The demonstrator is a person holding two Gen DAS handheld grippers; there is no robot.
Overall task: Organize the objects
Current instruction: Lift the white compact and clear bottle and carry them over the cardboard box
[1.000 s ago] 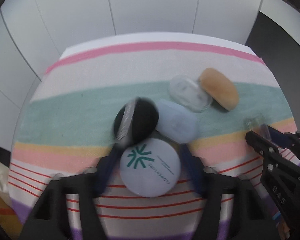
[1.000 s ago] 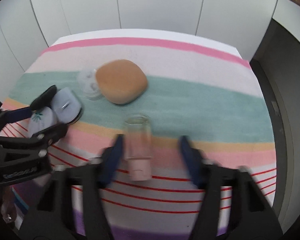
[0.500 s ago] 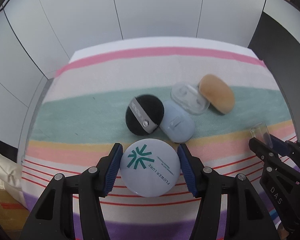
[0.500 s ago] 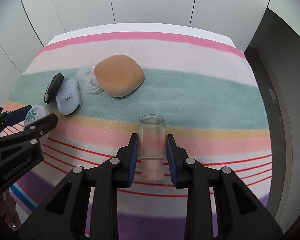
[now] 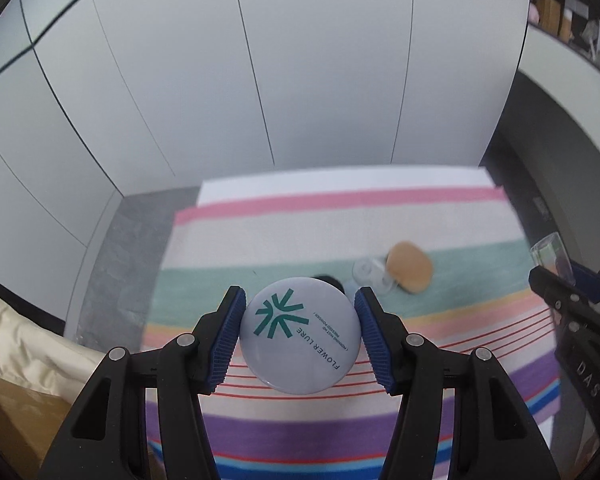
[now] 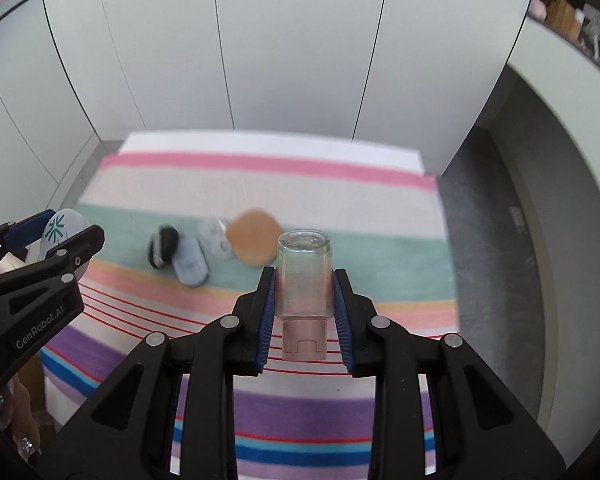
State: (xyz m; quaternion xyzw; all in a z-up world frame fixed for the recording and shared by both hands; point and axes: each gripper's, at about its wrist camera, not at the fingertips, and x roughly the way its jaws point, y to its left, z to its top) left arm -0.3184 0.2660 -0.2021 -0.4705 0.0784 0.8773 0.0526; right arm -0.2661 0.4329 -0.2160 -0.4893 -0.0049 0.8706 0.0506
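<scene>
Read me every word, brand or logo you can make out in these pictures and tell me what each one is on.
"FLOWER LURE", beside a teal snowflake-like logo: lid of the round white compact clamped in the left hand-held gripper.
Two smaller lines beside it on that lid: too small to read.
"GenRobot.AI": side of the left hand-held gripper, seen from the right wrist view.
"DAS": side of the right hand-held gripper, partly cut off.
Clear glass bottle with pink cap: no text visible.

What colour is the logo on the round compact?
Teal green, on the pale lavender compact; clearest in the left wrist view.

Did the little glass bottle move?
Yes. The glass bottle, clamped in the right gripper, went up, away from the striped cloth.
</scene>
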